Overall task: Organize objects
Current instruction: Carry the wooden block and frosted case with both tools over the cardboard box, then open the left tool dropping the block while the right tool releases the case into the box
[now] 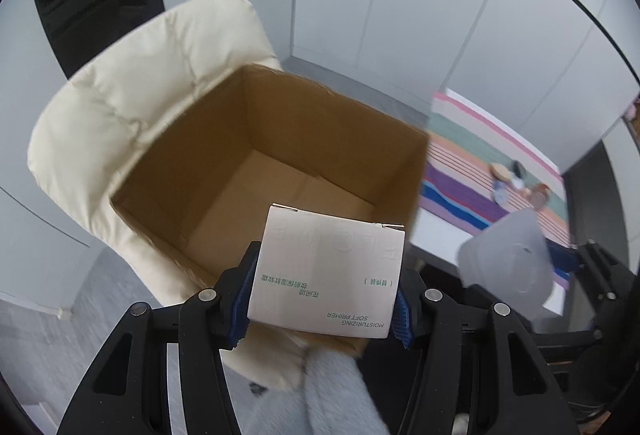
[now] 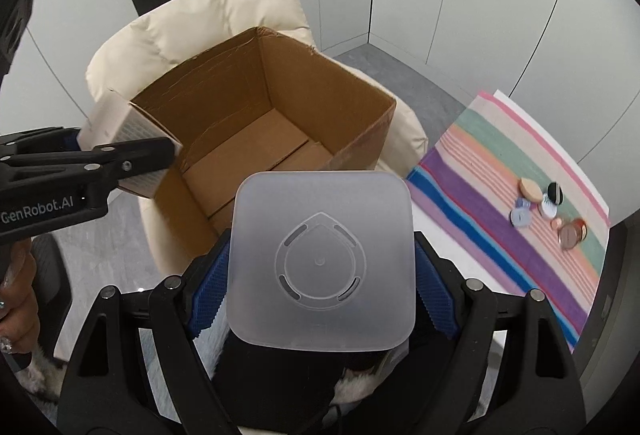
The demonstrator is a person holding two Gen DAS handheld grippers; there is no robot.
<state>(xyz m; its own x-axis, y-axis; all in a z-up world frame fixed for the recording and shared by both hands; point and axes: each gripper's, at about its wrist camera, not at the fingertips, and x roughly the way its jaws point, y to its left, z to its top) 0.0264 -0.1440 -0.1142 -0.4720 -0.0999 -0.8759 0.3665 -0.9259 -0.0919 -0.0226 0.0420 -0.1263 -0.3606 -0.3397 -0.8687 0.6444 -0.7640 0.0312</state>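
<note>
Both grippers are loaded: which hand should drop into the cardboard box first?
Left, probably. Its white carton already hangs over the cardboard box opening, while the right gripper's frosted container sits short of the near rim.

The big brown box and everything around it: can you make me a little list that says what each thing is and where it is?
cardboard box: open, looks empty, sits on a cream cushioned chair
left hand-held gripper: shut on a white carton, over the box's near edge
right hand-held gripper: shut on a frosted square container
striped cloth: right of the box, small round items on it
</note>
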